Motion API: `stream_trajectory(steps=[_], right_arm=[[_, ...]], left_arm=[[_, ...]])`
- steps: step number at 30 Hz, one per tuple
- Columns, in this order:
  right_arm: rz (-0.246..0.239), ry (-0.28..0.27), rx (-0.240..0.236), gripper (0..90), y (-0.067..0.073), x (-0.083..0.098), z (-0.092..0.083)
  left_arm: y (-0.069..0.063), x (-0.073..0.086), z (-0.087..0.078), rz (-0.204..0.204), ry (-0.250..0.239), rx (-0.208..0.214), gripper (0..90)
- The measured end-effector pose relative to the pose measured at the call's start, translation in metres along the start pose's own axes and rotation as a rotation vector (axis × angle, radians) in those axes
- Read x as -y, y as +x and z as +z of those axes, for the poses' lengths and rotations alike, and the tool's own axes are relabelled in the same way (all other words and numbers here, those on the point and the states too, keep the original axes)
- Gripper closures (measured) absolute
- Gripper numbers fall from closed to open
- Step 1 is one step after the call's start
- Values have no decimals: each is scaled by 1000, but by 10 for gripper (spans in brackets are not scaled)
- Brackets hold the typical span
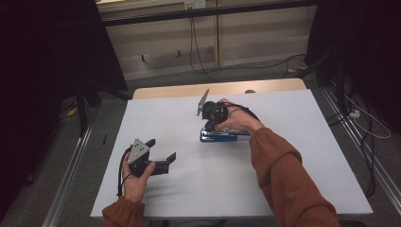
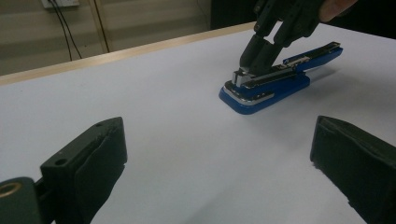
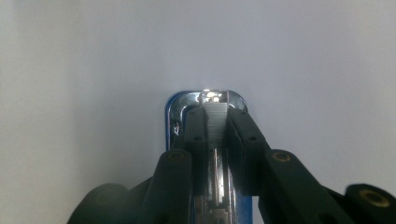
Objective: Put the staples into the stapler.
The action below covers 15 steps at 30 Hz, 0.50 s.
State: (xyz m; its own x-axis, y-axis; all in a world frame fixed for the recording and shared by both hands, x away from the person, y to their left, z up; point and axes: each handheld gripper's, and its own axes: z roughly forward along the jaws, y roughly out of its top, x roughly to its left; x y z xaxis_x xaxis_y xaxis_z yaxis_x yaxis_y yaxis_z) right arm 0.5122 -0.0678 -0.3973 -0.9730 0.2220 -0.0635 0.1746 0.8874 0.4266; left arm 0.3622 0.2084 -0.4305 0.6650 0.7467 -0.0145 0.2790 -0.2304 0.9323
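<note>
Right tongs pointed down, jaws nearly closed and clamped on the metal staple rail at the front of the stapler; the right gripper view showed both pads pressed against the rail's sides. Stapler was blue, lay flat on the table around mid-table, a bit toward the far edge, top arm hinged up and open. Left tongs wide open, nothing between them, held low over the table near the person's edge, well apart from the stapler and aimed toward it.
</note>
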Motion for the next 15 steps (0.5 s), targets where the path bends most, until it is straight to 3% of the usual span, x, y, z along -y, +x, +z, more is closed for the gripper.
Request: stream_trajectory(steps=[10,15], right_arm=[[3,3,-6,789,-1,-2,1],[8,1,4,745,-1,-2,1]], left_arm=[[0,0,0,2,1,0,39],[0,0,0,-1,0,1,39]])
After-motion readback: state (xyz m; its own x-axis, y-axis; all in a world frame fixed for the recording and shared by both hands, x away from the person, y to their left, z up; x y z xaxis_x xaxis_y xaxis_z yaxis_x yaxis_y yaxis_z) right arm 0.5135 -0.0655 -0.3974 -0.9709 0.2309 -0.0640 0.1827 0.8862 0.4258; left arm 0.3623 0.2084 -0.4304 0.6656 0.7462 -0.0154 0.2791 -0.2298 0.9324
